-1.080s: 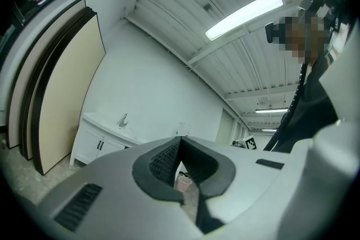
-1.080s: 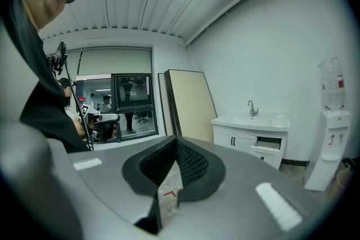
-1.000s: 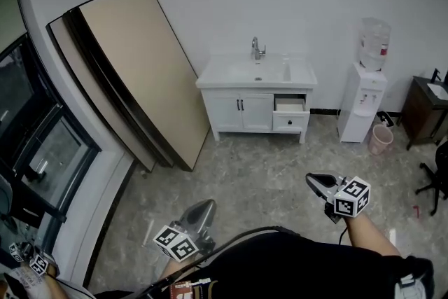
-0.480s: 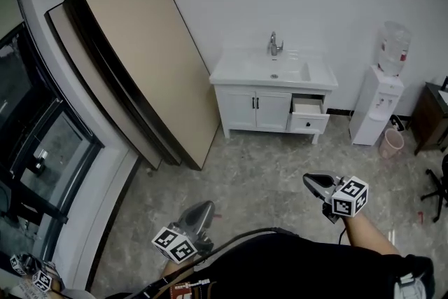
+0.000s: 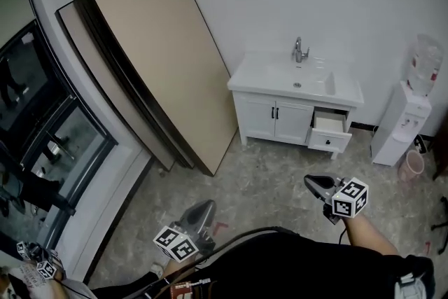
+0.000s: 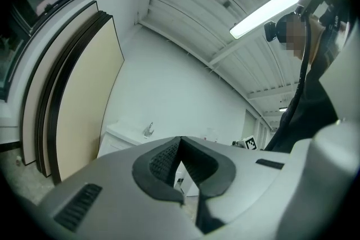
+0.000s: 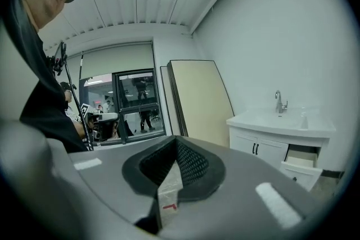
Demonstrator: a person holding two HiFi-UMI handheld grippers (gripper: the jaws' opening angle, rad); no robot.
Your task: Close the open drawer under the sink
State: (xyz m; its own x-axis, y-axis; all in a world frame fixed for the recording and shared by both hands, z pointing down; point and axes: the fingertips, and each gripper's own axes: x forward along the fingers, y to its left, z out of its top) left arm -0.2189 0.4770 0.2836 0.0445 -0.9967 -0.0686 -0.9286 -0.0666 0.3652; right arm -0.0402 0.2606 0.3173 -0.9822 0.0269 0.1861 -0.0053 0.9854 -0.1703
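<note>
The white sink cabinet stands against the far wall, its top right drawer pulled out. Both grippers are held low in front of the person, well short of it. My left gripper is shut and empty, pointing toward the cabinet. My right gripper is also shut with nothing in it. In the right gripper view the open drawer shows at the far right, beyond the jaw tips.
Large beige panels lean on the wall left of the cabinet. A water dispenser and a pink bin stand to its right. Dark glass doors line the left side. Grey marbled floor lies between me and the cabinet.
In the head view the sink cabinet has shifted right and downward and looks slightly larger. Both grippers keep their places in the picture and stay shut.
</note>
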